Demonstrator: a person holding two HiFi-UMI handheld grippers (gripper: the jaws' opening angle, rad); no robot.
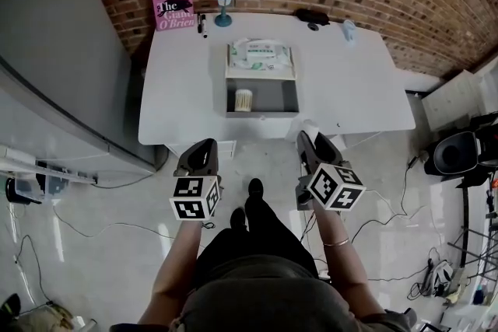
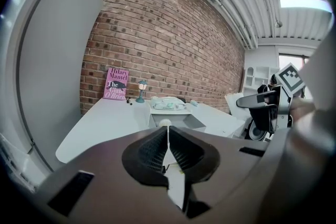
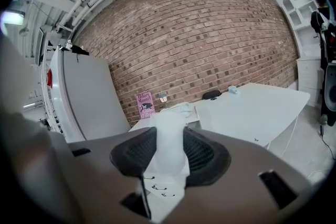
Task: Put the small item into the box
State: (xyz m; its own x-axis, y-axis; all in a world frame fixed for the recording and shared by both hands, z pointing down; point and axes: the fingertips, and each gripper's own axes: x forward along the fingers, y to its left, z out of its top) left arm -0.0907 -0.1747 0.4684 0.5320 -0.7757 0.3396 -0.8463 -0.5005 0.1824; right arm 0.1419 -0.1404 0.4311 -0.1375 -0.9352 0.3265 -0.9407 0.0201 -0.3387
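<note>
My right gripper [image 1: 310, 141] [image 3: 170, 132] is shut on a small white packet [image 3: 169, 150], which stands up between the ribbed pads; its white end [image 1: 311, 128] shows past the fingertips in the head view. My left gripper [image 1: 204, 150] [image 2: 168, 129] is shut with nothing in it. Both grippers hang over the floor, just short of the white table [image 1: 179, 89]. The grey open box [image 1: 272, 96] [image 2: 184, 122] sits at the table's middle front. A small pale tub [image 1: 243, 99] stands in its left side, and a pack of wipes [image 1: 260, 54] lies on its raised lid.
A pink book [image 1: 172, 1] leans on the brick wall beside a small blue lamp [image 1: 223, 6]. A black case [image 1: 311, 15] and a pale bottle [image 1: 348, 29] sit at the table's back right. A grey panel [image 1: 54, 50] stands left, and cables [image 1: 85, 225] and a black stool [image 1: 455, 152] are on the floor.
</note>
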